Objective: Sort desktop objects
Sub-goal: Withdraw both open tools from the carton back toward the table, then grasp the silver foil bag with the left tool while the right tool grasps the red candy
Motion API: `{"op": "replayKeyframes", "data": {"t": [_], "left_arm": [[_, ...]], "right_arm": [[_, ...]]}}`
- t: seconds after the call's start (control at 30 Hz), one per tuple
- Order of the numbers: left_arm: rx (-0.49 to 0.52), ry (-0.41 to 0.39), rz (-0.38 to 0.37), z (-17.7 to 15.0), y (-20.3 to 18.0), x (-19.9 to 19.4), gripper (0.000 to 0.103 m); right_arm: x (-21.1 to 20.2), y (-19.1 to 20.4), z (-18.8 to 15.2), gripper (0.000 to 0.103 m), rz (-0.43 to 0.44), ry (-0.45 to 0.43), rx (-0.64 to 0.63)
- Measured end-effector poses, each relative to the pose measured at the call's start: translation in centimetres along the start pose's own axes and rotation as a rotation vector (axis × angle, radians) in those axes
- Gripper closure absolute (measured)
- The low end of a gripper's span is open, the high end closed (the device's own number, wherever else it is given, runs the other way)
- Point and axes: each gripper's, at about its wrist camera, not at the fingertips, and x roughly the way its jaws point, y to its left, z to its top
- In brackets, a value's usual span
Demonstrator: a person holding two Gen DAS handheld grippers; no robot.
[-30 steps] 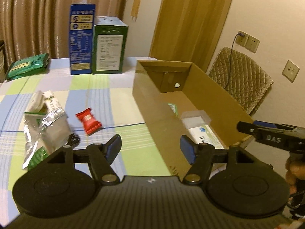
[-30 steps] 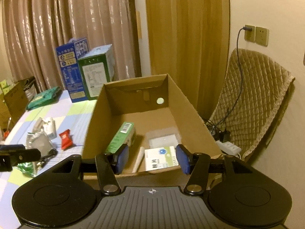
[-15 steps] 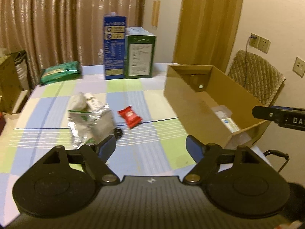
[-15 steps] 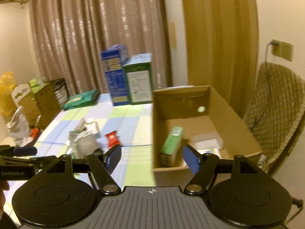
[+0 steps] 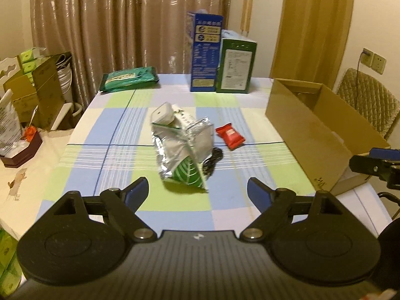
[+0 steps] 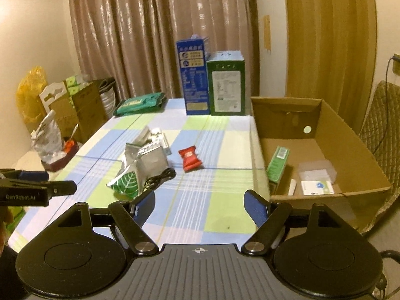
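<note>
We have pulled both claws, left gripper (image 5: 197,193) and right gripper (image 6: 198,206), back from the cardboard box (image 6: 350,155); jaws apart, empty, with the foil pouch (image 5: 182,155) just ahead for the next pick.

Brown curtains (image 5: 130,20), quilted chair (image 5: 367,100), cream walls.

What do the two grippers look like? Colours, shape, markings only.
Both match: the left gripper and right gripper have black bodies with a ribbed grey centre plate, two round black discs, silver pivot screws, and blue-padded jaws. From the right wrist view, the left gripper's side reads "GenRobot.AI" in white. No cables or sleeves visible.
</note>
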Motion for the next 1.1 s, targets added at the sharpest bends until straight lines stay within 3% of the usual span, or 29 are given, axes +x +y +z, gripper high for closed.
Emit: {"op": "replayKeyframes", "data": {"t": [0.6, 1.1], "left_arm": [[-0.013, 0.044, 0.019, 0.8, 3.4, 5.5, 0.017], [-0.025, 0.108, -0.004, 2.0, 5.1, 14.2, 0.016]], "right_arm": [[7.0, 2.3, 0.0, 0.027, 0.053, 0.060, -0.072], [15.2, 2.3, 0.2, 0.027, 0.064, 0.122, -0.096]]}}
